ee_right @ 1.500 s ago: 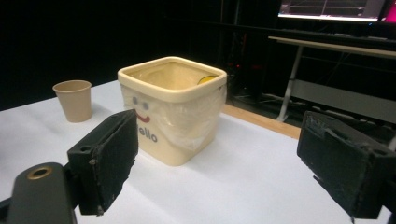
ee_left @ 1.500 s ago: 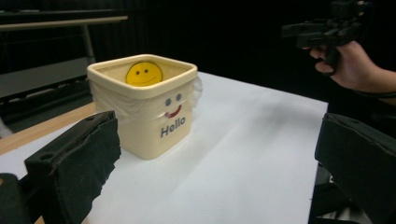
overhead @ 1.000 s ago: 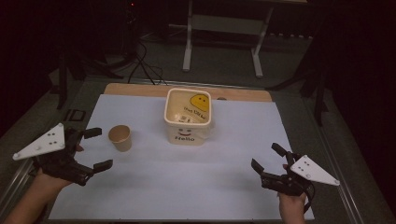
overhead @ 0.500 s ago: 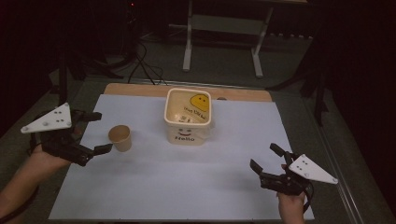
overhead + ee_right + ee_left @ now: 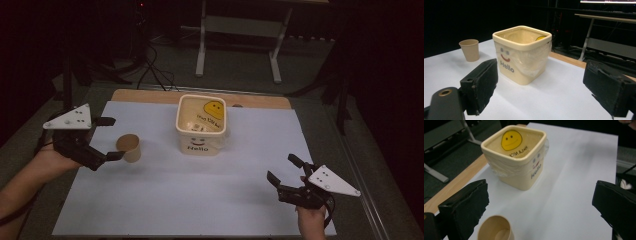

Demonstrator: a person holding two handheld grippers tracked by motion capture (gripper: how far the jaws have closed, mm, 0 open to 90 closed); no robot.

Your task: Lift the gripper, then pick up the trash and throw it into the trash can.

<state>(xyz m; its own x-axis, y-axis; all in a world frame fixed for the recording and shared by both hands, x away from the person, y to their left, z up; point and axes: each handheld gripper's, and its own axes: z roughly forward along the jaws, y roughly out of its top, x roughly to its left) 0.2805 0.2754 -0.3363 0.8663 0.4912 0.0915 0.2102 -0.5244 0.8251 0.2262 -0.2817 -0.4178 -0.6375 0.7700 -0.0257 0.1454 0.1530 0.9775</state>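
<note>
Reaching in from about 9 o'clock on the table, the left gripper [image 5: 105, 138] is held by a person's left hand [image 5: 52, 152], its black jaws spread wide with nothing between them. One jaw tip sits at the near side of the paper cup [image 5: 129, 147] and the other farther back, so the cup stands at the mouth of the gap; whether the near tip touches the cup cannot be told. In the left gripper view the cup [image 5: 495, 230] appears low between the jaws, upright, its open top showing an empty tan inside. A white sheet [image 5: 165, 200] covers most of the wooden table [image 5: 145, 95], whose bare edge runs along 12 o'clock. At the centre, toward 12 o'clock, stands a cream square bucket [image 5: 201, 125], upright and open, lined with clear plastic film, a yellow smiley face inside it and a drawn face with the word "Hello" on the side facing the person. Cup and bucket stand near each other but apart. At about 5 o'clock the right gripper [image 5: 286, 172], held in the person's right hand [image 5: 311, 217] and topped by its grey three-cornered plate, rests low near the sheet's corner, jaws parted wide and empty. Its own view looks across the sheet at the bucket [image 5: 522, 53], with the cup [image 5: 469, 49] beyond at the left.
</note>
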